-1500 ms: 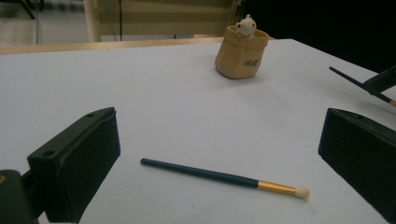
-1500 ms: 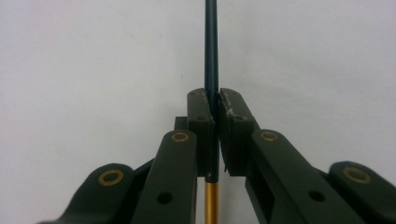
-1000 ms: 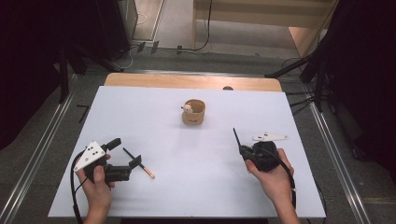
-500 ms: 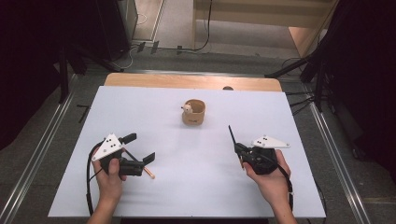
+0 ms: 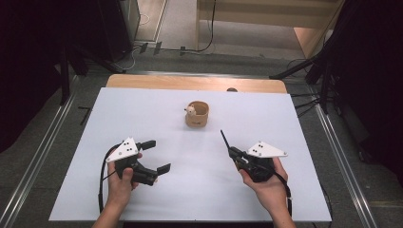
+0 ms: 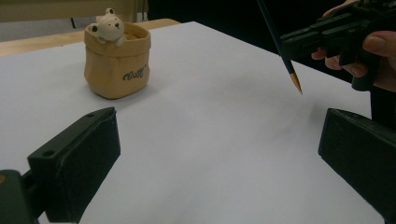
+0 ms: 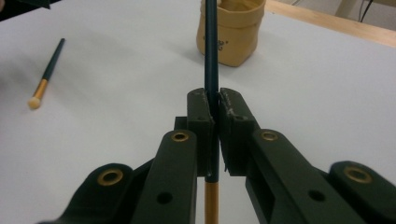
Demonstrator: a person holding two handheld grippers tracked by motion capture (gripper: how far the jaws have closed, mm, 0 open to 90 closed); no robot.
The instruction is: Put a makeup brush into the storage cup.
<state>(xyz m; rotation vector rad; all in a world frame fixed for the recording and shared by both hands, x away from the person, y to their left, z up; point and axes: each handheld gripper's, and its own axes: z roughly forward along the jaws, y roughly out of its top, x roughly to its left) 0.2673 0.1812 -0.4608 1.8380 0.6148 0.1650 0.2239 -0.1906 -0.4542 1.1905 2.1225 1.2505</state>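
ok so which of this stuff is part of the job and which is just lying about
In the job: dark brush clamped in the right tongs; second brush loose on the white sheet; bear pouch, likely where they go; left tongs, open.
Lying about: floor cable; black stand legs.

Even overhead light, white desk (image 5: pixel 142 109) reads bright, no hard glare; surroundings drop to near black in high view. Shadows soft and faint under my hands. High view slightly soft overall. My left tool (image 6: pixel 210 154) camera: near jaws blurred, grainy. My right tool (image 7: pixel 212 112) camera: jaws sharp, background soft.
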